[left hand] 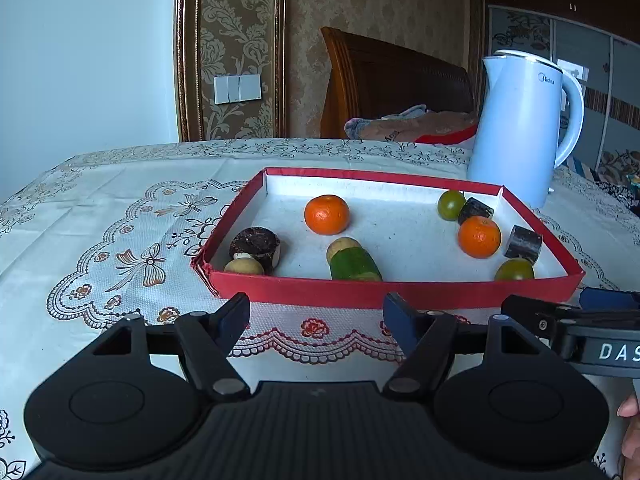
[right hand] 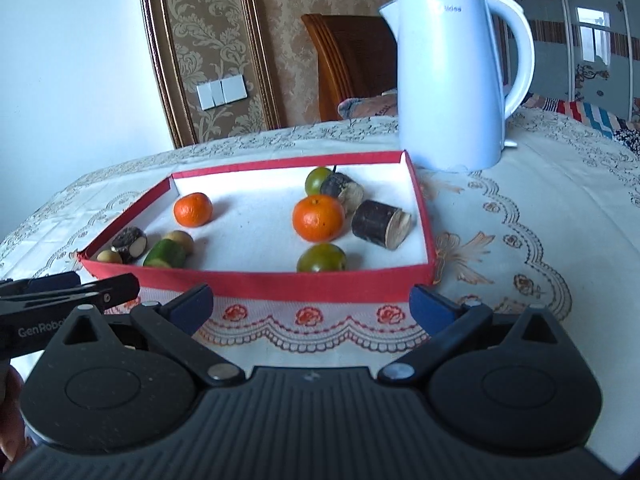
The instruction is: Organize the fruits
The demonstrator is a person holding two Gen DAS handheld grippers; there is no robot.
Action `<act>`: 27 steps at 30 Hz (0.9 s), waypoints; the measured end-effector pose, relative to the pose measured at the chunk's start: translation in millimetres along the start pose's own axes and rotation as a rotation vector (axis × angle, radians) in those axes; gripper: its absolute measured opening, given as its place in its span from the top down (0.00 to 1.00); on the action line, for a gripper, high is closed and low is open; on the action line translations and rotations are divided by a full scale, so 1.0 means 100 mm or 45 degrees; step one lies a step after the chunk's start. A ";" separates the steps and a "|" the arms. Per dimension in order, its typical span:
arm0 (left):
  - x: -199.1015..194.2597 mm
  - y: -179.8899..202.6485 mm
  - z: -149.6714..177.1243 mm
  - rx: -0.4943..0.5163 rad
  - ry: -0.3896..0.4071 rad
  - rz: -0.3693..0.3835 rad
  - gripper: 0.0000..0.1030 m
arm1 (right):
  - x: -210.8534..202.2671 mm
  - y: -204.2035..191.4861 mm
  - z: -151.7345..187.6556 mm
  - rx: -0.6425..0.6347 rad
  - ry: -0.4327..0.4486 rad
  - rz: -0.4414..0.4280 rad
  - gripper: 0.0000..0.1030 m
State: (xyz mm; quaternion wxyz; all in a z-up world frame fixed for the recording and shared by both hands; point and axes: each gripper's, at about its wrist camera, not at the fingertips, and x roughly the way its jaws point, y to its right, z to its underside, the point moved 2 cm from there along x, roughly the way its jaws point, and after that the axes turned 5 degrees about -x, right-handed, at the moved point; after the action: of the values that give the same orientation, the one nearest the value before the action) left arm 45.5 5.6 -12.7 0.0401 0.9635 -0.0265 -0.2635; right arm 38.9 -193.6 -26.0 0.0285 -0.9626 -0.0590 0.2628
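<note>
A shallow red tray [left hand: 400,290] [right hand: 280,282] with a white floor holds two oranges [left hand: 327,214] [left hand: 479,237] [right hand: 318,217], two green fruits [left hand: 451,205] [left hand: 515,270] [right hand: 321,258], three dark sugarcane pieces [left hand: 256,246] [left hand: 523,243] [right hand: 381,223], a green piece [left hand: 354,264] [right hand: 165,254] and small tan fruits [left hand: 244,266]. My left gripper [left hand: 316,318] is open and empty just before the tray's near wall. My right gripper [right hand: 312,306] is open and empty, also before the near wall.
A white electric kettle [left hand: 520,128] [right hand: 452,80] stands behind the tray's right end. The table carries a patterned cloth [left hand: 120,220]. The right gripper's side shows in the left view [left hand: 580,320]; the left one shows in the right view [right hand: 60,292]. A bed lies behind.
</note>
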 end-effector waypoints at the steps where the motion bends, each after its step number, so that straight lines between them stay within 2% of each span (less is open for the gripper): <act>1: 0.01 0.00 0.00 -0.002 0.000 -0.001 0.29 | 0.02 -0.01 0.01 -0.007 -0.014 0.001 0.00; 27: 0.04 -0.02 0.01 -0.011 -0.023 -0.003 0.29 | 0.07 -0.04 0.03 -0.018 -0.058 0.012 0.00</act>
State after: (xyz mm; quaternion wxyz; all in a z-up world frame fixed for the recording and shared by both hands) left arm 48.3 7.4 -15.3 0.0439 0.9609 -0.0247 -0.2723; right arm 43.0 -188.8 -31.3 0.0191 -0.9568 -0.0571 0.2844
